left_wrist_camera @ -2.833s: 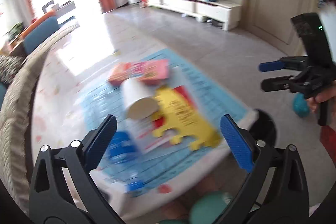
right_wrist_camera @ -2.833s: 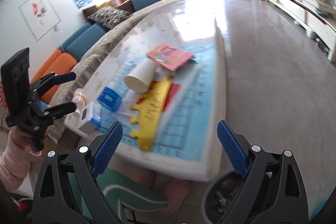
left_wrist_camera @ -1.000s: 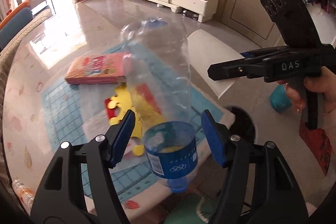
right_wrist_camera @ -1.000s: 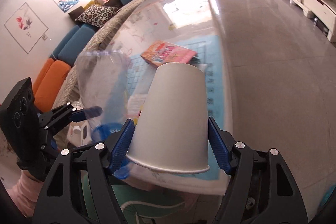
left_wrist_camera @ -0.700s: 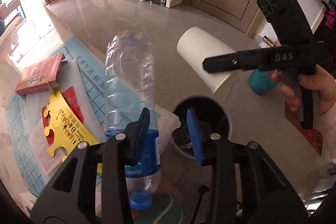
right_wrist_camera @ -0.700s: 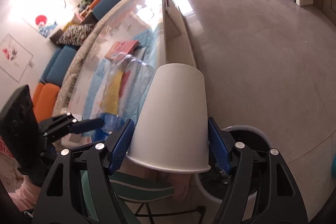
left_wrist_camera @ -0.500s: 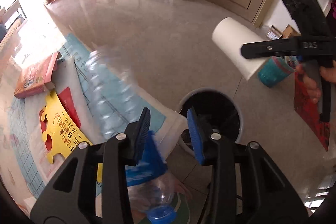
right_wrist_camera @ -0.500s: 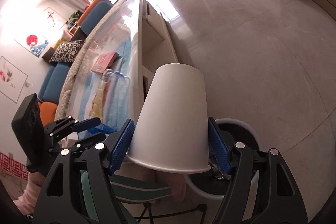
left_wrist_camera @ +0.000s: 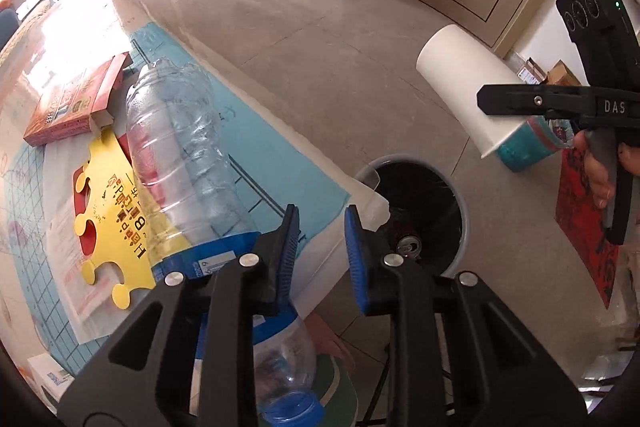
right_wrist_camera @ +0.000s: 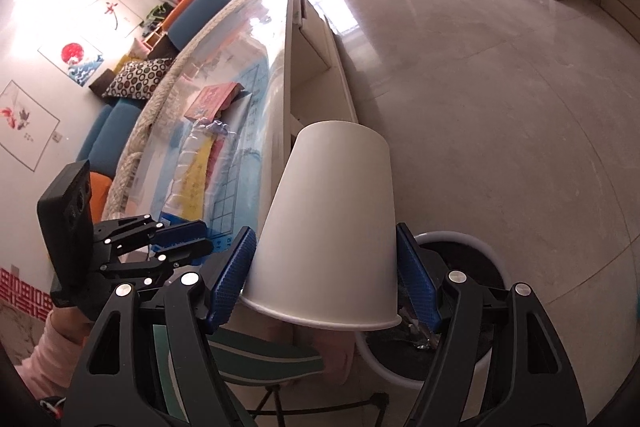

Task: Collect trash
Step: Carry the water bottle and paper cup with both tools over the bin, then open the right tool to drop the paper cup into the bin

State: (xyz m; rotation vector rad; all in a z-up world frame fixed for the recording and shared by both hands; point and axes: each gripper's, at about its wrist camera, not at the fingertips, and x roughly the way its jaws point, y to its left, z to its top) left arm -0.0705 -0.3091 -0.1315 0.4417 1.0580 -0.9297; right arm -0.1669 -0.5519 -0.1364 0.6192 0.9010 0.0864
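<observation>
My right gripper (right_wrist_camera: 326,279) is shut on a white paper cup (right_wrist_camera: 332,227), held upside down above the round trash bin (right_wrist_camera: 460,239). In the left wrist view the cup (left_wrist_camera: 460,83) hangs right of and above the bin (left_wrist_camera: 460,203). A clear plastic bottle (left_wrist_camera: 184,155) with a blue label lies tilted at the table corner, its blue cap (left_wrist_camera: 292,413) low under my left gripper (left_wrist_camera: 318,251). The bottle sits left of the nearly closed jaws, not between them; the pads (left_wrist_camera: 288,251) hold nothing I can see.
The table carries a blue grid mat (left_wrist_camera: 256,163), a yellow birthday crown card (left_wrist_camera: 116,223), a red book (left_wrist_camera: 76,99) and a small white box (left_wrist_camera: 48,373). A can lies inside the bin (left_wrist_camera: 408,245). A teal stool (right_wrist_camera: 256,355) stands below the table edge.
Both grippers swung from the table toward the bin with bottle and cup. The bottle has slipped out of my left jaws and tipped down at the table corner. The cup stays gripped.
</observation>
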